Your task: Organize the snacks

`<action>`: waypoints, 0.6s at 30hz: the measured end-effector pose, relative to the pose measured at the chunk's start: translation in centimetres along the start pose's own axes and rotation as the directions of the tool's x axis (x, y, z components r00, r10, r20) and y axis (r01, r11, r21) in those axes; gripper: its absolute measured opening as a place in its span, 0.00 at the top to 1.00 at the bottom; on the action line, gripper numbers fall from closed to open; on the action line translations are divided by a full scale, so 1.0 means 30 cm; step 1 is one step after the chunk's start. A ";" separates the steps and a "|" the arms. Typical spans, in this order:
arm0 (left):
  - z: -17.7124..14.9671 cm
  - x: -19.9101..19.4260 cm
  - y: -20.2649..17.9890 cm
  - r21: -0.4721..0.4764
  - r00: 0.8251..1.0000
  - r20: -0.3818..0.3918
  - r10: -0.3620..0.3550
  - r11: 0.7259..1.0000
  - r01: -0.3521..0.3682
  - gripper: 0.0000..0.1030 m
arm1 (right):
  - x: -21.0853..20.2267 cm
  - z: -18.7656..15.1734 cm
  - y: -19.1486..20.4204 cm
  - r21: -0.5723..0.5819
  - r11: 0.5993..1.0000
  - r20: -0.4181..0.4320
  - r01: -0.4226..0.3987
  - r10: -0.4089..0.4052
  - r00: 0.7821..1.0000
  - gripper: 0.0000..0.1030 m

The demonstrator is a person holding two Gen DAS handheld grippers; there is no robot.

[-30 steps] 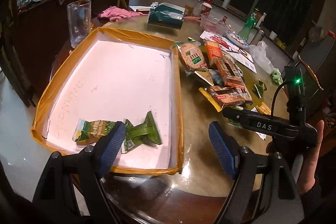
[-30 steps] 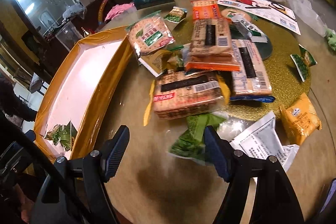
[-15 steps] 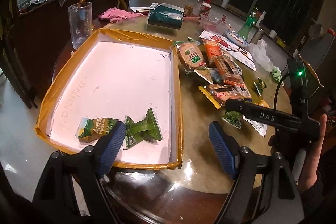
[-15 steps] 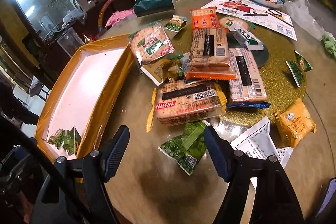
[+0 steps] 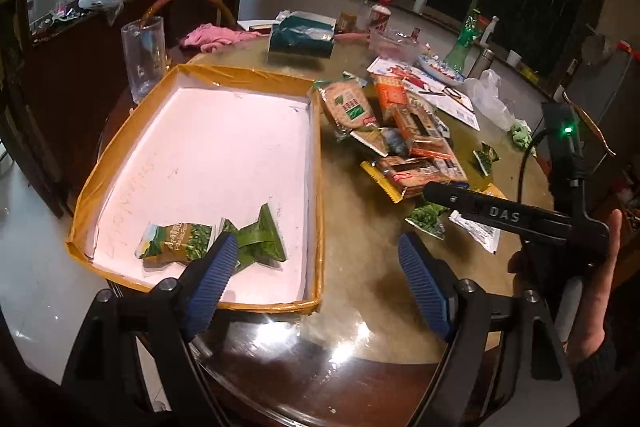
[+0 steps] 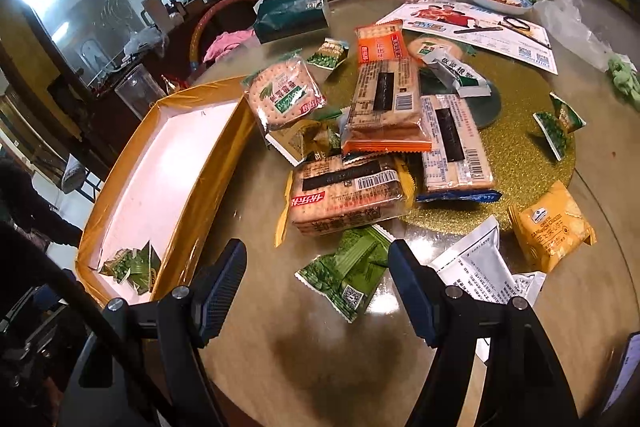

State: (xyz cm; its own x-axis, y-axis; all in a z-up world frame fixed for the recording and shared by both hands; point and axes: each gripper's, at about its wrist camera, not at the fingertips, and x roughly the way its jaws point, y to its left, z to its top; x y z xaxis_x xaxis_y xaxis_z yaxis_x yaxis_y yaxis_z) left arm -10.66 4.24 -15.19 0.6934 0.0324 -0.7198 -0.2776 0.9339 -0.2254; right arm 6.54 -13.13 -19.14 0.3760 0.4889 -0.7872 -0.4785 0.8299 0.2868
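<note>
Two grippers are in our hands, and both are standing wide apart with nothing between their blue pads. We are holding the left gripper [image 5: 316, 281] over the near edge of the round table [image 5: 360, 299], its left finger overlapping the near end of the yellow-rimmed tray [image 5: 318, 187]. We are holding the right gripper [image 6: 318, 291] above bare tabletop, pointing at a green snack packet [image 6: 346, 273] that is lying flat just beyond the fingertips, a little toward the right finger. In the left view our right hand [image 5: 596, 291] is showing at the right side, gripping that tool's handle.

Inside the tray, two green packets [image 5: 176, 241] are lying together at the near end; the rest of its white floor is showing bare. Past the tray's right wall, a heap of cracker packs [image 6: 348, 193] is sitting on the table, partly on a gold glitter mat [image 6: 520, 163]. A yellow cracker pouch [image 6: 550, 231] and a white sachet [image 6: 478, 263] are lying right of the green packet. Farther back we are seeing a teal tissue box [image 6: 288, 13] and a printed leaflet [image 6: 480, 27].
</note>
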 end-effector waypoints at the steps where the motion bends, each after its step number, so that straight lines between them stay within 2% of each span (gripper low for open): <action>1: -0.005 -0.003 -0.002 0.000 1.000 -0.001 0.000 1.000 0.000 0.20 | 0.001 -0.001 0.001 -0.001 1.000 0.000 -0.007 0.007 1.000 0.29; 6: -0.014 -0.005 0.000 -0.006 1.000 -0.015 0.024 1.000 -0.024 0.20 | 0.007 -0.003 0.009 -0.003 1.000 -0.003 -0.026 0.026 1.000 0.29; 12: -0.025 -0.031 0.005 0.007 1.000 0.012 0.023 1.000 -0.024 0.20 | 0.015 0.011 0.022 -0.015 1.000 -0.002 -0.013 0.013 1.000 0.29; 18: -0.023 -0.036 0.047 -0.026 1.000 0.008 0.007 1.000 -0.006 0.20 | 0.022 0.028 0.075 -0.046 0.999 -0.006 -0.007 0.006 1.000 0.29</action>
State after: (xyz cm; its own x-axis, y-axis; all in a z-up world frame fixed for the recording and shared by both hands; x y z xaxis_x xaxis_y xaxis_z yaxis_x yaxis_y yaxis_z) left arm -12.25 5.28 -15.18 0.6968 0.0414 -0.7160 -0.2995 0.9239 -0.2381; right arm 6.38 -10.72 -18.56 0.3683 0.4924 -0.7886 -0.5173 0.8133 0.2663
